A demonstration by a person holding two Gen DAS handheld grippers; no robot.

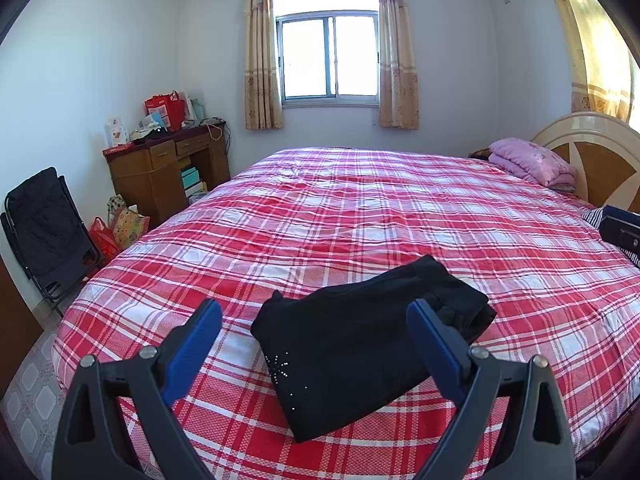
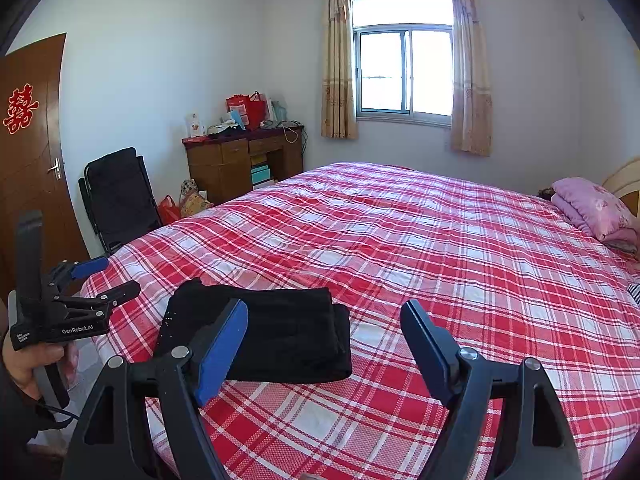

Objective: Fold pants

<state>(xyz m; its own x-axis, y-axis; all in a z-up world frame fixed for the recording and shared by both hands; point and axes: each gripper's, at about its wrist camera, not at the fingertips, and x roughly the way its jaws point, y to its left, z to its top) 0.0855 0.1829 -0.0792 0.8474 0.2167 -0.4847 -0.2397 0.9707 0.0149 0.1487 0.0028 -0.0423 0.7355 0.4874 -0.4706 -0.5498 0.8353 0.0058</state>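
Black pants (image 1: 360, 344) lie folded into a compact bundle on the red plaid bed (image 1: 360, 220), near its front edge. They also show in the right wrist view (image 2: 272, 336). My left gripper (image 1: 316, 316) is open and empty, held above and just in front of the pants. My right gripper (image 2: 324, 320) is open and empty, to the right of the pants. The left gripper also shows from the side in the right wrist view (image 2: 116, 278), open, held at the bed's left corner.
A folded pink blanket (image 1: 528, 160) lies by the headboard (image 1: 592, 152). A wooden desk (image 1: 168, 168) with bags, a black folding chair (image 1: 44, 224) and a brown door (image 2: 28, 152) stand left of the bed. A striped cloth (image 1: 600, 220) lies at the right edge.
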